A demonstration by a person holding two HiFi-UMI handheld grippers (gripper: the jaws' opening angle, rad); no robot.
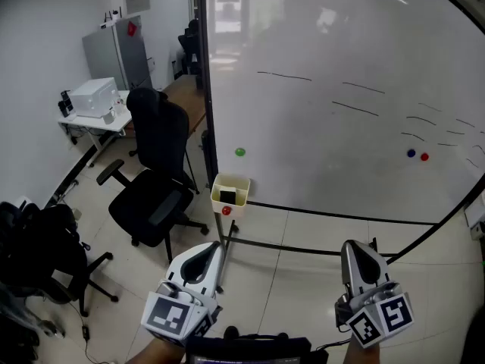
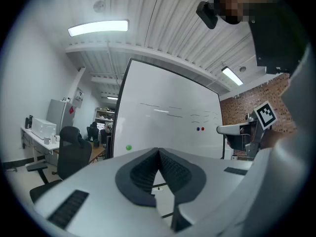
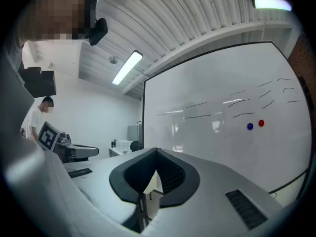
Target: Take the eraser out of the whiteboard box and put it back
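Head view: a wheeled whiteboard (image 1: 326, 112) fills the upper right of the scene. A small cream whiteboard box (image 1: 242, 196) hangs at the board's lower left corner, open at the top. The dark eraser (image 1: 226, 196) sits inside it, too small here to judge its long axis. A red magnet (image 1: 226, 211) is just below the box and a green magnet (image 1: 240, 152) is on the board above it. A black office chair (image 1: 155, 180) stands to the left. The left gripper (image 1: 217, 246) and right gripper (image 1: 352, 246) enter from the bottom edge. Both are level, point toward the board, and are well apart from the box. The box lies ahead of the left gripper and slightly to its right. It is far to the left of the right gripper, so the left looks nearer for the reach.

Left gripper view: the fingers (image 2: 140, 169) are closed tip to tip with nothing between them. The whiteboard stands beyond them. The box is not visible.

Right gripper view: the fingers (image 3: 173, 174) are closed and empty. A pale cream shape shows through the gap beneath the tips, possibly the box.
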